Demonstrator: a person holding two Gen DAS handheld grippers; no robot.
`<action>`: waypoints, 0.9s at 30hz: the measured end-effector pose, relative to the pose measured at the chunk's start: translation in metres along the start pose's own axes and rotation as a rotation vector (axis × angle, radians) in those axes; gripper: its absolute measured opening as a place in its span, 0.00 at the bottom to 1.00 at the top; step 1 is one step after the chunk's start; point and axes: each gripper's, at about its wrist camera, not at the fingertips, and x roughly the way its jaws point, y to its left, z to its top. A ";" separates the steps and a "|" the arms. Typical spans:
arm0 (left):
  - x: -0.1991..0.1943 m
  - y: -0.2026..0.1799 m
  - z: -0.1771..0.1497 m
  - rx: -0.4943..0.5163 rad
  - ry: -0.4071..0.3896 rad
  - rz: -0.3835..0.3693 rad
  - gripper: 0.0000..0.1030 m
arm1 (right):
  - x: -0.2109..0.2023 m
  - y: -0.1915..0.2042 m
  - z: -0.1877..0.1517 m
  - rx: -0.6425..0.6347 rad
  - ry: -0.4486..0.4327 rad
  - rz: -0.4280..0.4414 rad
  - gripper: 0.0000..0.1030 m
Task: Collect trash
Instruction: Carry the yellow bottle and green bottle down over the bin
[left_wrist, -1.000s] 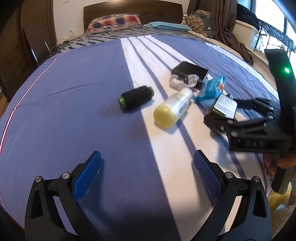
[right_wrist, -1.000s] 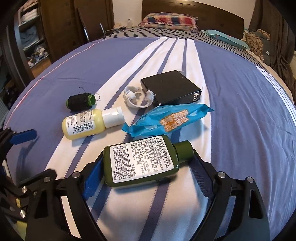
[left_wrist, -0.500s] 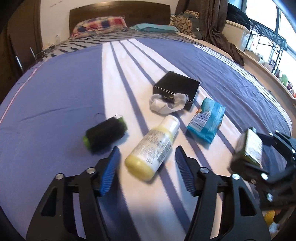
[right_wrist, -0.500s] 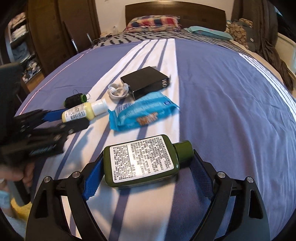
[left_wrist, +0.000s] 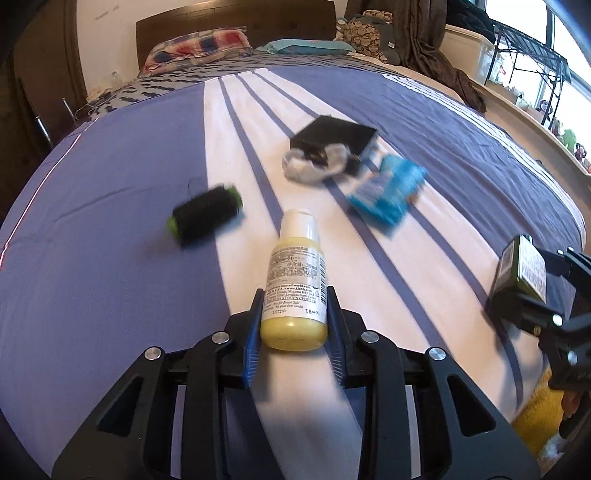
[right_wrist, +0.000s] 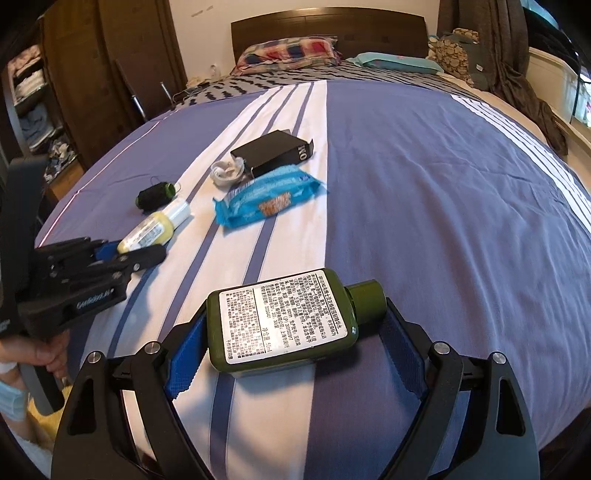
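— Purple and white striped bedding covered the bed (right_wrist: 424, 192), didn't it? What lay on it, left to right?

— A black thread spool (left_wrist: 205, 215) sat farthest left. Beside it lay the yellow bottle (left_wrist: 295, 284), its base pinched between the jaws of the left gripper (left_wrist: 294, 334), white cap pointing toward the headboard. Past that, a crumpled white wad (left_wrist: 314, 166) touched a black box (left_wrist: 334, 134), with a blue wrapper (left_wrist: 386, 194) just beside them.

— And the right side?

— The right gripper (right_wrist: 291, 334) had its jaws closed on the green bottle (right_wrist: 284, 325), held sideways above the bedding, label up, cap toward the right jaw.
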 end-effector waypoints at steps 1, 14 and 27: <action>-0.006 -0.002 -0.008 -0.002 -0.003 0.000 0.28 | -0.004 0.000 -0.004 0.003 -0.001 0.002 0.84; -0.071 -0.030 -0.069 -0.008 -0.050 0.002 0.28 | -0.061 0.005 -0.056 0.038 -0.045 0.034 0.84; -0.115 -0.046 -0.135 -0.024 -0.063 -0.022 0.28 | -0.086 0.022 -0.111 0.032 -0.020 0.073 0.84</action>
